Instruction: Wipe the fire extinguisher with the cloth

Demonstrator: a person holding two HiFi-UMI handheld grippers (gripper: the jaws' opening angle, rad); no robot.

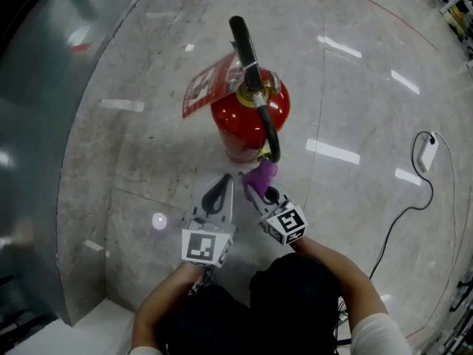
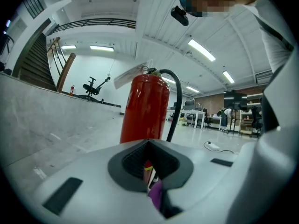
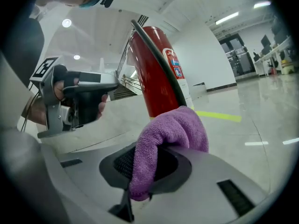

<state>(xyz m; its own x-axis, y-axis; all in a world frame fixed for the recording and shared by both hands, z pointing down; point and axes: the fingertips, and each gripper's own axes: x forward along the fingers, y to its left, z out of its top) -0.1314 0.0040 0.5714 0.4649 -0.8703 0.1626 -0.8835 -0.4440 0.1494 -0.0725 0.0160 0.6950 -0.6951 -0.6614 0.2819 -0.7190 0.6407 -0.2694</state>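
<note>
The red fire extinguisher (image 1: 238,123) stands upright on the polished grey floor (image 1: 355,80) just above the centre of the head view, its black hose (image 1: 270,130) curving down its right side. Directly below it, the right gripper (image 1: 251,186) is clamped on a purple cloth (image 1: 261,173), whose bunched end sits at the extinguisher's base beside the hose tip. Just to its left, the left gripper (image 1: 221,186) has its jaws together, holding nothing.

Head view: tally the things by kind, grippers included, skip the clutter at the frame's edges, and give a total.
fire extinguisher: 1
purple cloth: 1
grippers: 2 (left gripper, right gripper)
white adapter on a black cable: 1
Total: 5
</note>
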